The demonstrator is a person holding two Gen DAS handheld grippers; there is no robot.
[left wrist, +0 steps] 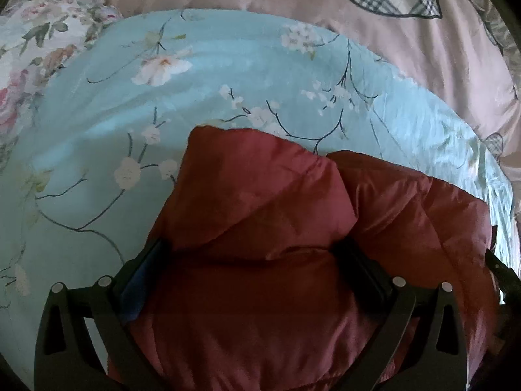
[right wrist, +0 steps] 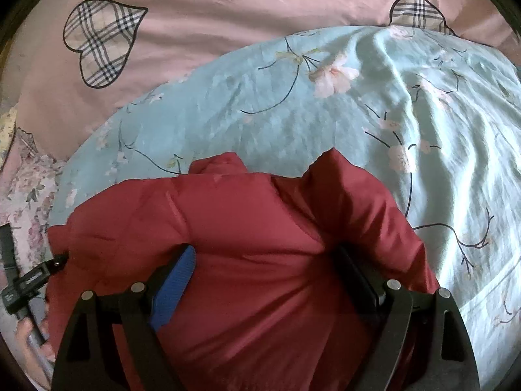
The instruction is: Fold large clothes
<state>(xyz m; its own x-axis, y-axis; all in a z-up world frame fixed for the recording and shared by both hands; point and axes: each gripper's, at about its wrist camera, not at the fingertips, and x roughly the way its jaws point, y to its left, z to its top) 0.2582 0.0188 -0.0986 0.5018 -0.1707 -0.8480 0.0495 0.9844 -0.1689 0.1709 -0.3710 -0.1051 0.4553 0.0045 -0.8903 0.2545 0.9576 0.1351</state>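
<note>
A light blue sheet (left wrist: 202, 104) printed with white blossoms and dark twigs is spread under everything, and its wrinkles are seen mostly on the right side in the right wrist view. Beyond it a pink cover (right wrist: 202, 9) with checked heart patches (right wrist: 101, 42) is laid, and a flowered cloth (left wrist: 35, 42) is bunched at the far left in the left wrist view. Nothing is seen lying on the blue sheet ahead of the garment.

A red padded jacket (left wrist: 260, 228) is bunched on the near part of the blue sheet, right under both tools. Two puffy folds are pushed up side by side and pointed away from the cameras, towards the pink cover. Its long axis cannot be told, since most of it is hidden below the tools.

The left gripper (left wrist: 260, 254) is held wide apart, with a thick roll of the jacket filling the gap and pressed against both fingers; a blue pad (left wrist: 136, 290) is visible on the left finger. The right gripper (right wrist: 263, 264) is likewise spread wide, with a bulge of the jacket between its fingers and touching both. Whether the cloth is truly pinched cannot be told in either view.
</note>
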